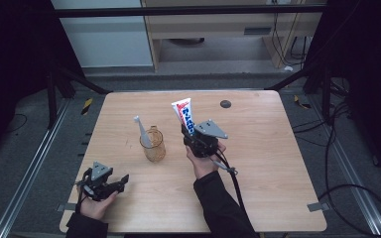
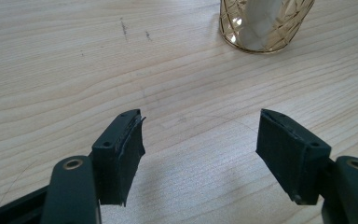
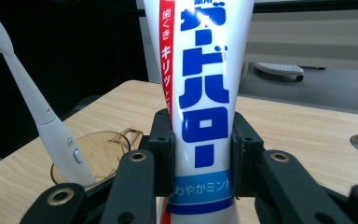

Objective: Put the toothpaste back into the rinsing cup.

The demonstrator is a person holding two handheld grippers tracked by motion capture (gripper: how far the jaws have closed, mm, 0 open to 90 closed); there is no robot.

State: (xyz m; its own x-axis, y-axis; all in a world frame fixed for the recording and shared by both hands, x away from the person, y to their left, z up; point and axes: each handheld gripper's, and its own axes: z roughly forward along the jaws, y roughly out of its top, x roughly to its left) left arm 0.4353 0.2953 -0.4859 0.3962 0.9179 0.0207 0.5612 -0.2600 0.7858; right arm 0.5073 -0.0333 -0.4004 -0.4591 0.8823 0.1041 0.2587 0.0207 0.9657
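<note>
My right gripper [image 1: 189, 133] [image 3: 204, 154] is shut on a white toothpaste tube [image 1: 184, 115] [image 3: 200, 93] with blue and red lettering, held upright above the table just right of the amber glass cup [image 1: 154, 146] [image 3: 98, 151]. A white electric toothbrush [image 1: 142, 130] [image 3: 32, 107] leans in that cup, head up. My left gripper [image 1: 120, 181] [image 2: 200, 154] rests low at the table's front left, jaws wide apart with nothing between them. Its own view shows the cup's base [image 2: 265, 25] farther off.
The wooden table [image 1: 263, 163] carries a small dark round disc [image 1: 225, 104] near its far edge. Black frame struts and cables surround the table on the floor.
</note>
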